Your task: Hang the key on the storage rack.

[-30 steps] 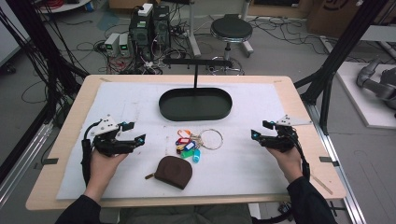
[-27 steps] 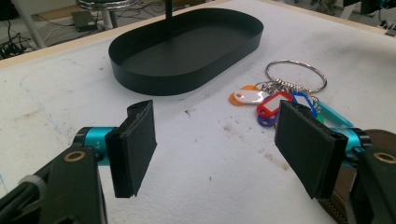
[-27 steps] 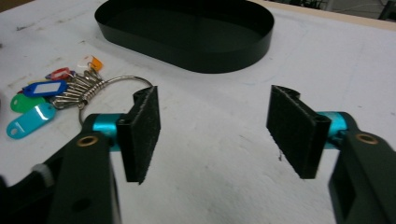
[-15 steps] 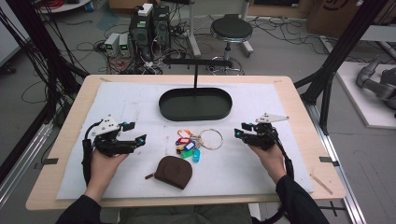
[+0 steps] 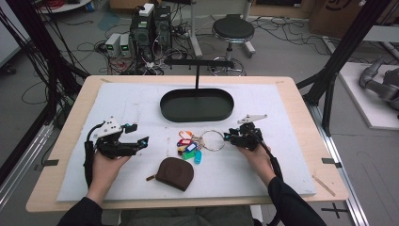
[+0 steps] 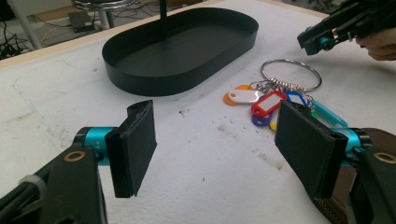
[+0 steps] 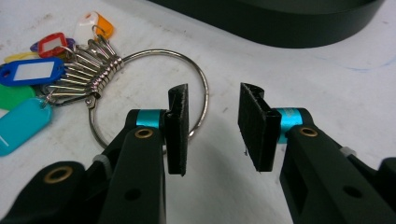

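A steel key ring (image 5: 212, 140) with several coloured tags (image 5: 188, 146) lies mid-table on the white mat. My right gripper (image 5: 227, 137) is at the ring's right edge, low over the mat. In the right gripper view it (image 7: 212, 126) is open by a narrow gap. Its left pad (image 7: 177, 128) covers part of the ring's wire (image 7: 198, 73), with nothing between the pads. My left gripper (image 5: 137, 133) is held wide open left of the tags. In the left gripper view it (image 6: 219, 154) points towards the tags (image 6: 266, 103) and the ring (image 6: 290, 74).
A black oval tray (image 5: 164, 106) with an upright T-shaped stand (image 5: 196, 70) sits behind the keys. A brown pouch (image 5: 175, 173) lies in front of the tags, near the front edge. Cables, boxes and a stool stand on the floor beyond the table.
My right gripper has moved left across the mat, from near the table's right side to the key ring's edge. The left gripper has stayed put.
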The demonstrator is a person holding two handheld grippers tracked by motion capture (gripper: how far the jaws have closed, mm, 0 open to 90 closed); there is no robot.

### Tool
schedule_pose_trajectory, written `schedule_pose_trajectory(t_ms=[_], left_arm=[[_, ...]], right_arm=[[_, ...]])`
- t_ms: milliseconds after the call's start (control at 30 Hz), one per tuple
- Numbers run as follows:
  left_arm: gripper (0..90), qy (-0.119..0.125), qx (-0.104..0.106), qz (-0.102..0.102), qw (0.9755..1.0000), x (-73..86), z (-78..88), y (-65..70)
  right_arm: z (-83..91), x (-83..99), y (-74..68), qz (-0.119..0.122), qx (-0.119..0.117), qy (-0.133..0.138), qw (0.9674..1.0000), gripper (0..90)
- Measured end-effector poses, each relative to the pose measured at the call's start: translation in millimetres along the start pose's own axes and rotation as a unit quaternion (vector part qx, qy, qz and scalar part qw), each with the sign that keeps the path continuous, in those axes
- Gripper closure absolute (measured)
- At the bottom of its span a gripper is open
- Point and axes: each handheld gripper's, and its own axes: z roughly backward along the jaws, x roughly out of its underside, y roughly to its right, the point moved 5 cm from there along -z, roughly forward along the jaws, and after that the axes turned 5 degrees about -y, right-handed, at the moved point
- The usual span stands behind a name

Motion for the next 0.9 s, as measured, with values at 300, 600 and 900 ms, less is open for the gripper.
schedule_pose_trajectory(t_ms=[300,600,900], left_arm=[[29.2,0.002,-0.002,0.002,1.0,1.0,2.5,-0.9],[29.2,0.001,-0.001,0.001,1.0,1.5,2.3,-0.3],[29.2,0.003,-0.005,0.003,1.0,2.1,4.3,-1.4]], right_arm=[[-14.6,-1.6,-7.3,0.01,0.02,-0.031,0.9993,67.9],[-16.4,-0.3,-10.2,0.028,0.033,-0.036,0.9984,81.1],[-10.7,-2.2,-5.6,0.019,0.018,-0.024,0.9994,88.0]])
